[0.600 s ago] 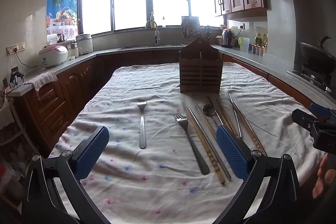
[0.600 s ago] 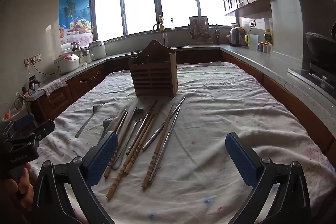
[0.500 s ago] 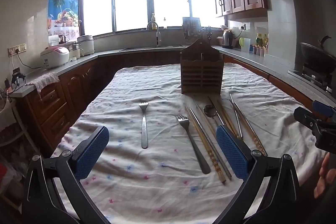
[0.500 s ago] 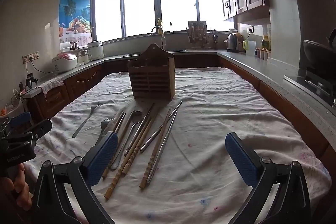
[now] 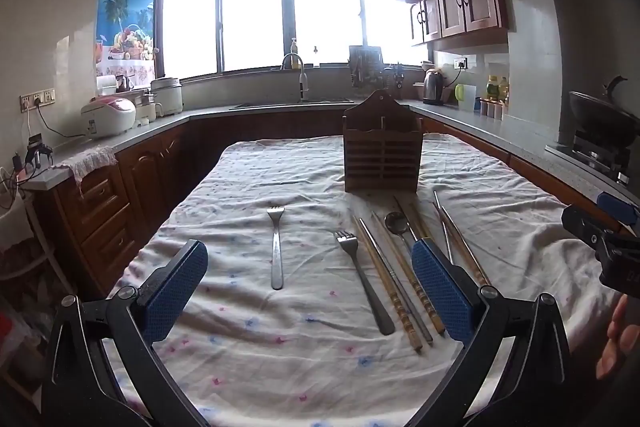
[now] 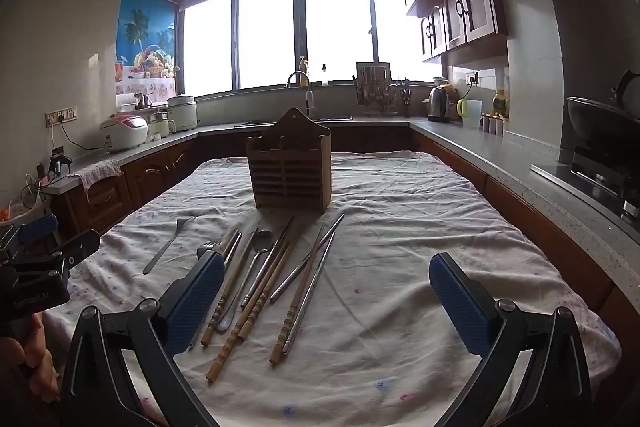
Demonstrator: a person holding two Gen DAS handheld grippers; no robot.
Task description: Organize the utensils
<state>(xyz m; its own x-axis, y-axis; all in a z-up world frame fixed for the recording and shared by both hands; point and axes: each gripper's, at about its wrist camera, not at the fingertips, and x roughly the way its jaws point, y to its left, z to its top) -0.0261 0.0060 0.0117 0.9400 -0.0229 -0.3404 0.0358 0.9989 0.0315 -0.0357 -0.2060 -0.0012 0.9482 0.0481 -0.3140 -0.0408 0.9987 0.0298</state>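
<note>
Both grippers hung above the near end of the cloth-covered table, each with its jaws spread wide and nothing between them. The left gripper looked straight down the table at the lone fork, which lay apart from the rest with its tines pointing away toward the holder and its handle end toward the gripper. That long axis ran almost in line with the gripper's forward view, so the handle sat nearly centred between the 2 blue pads. A 2nd fork lay to its right, just beside the chopsticks.

From the right gripper the same bundle of chopsticks and a spoon fanned out ahead and to the left, handles nearest, tips toward the holder, which stood upright and looked unfilled.

The lone fork seemed the left hand's natural pick; the bundle sat nearer the right.
</note>
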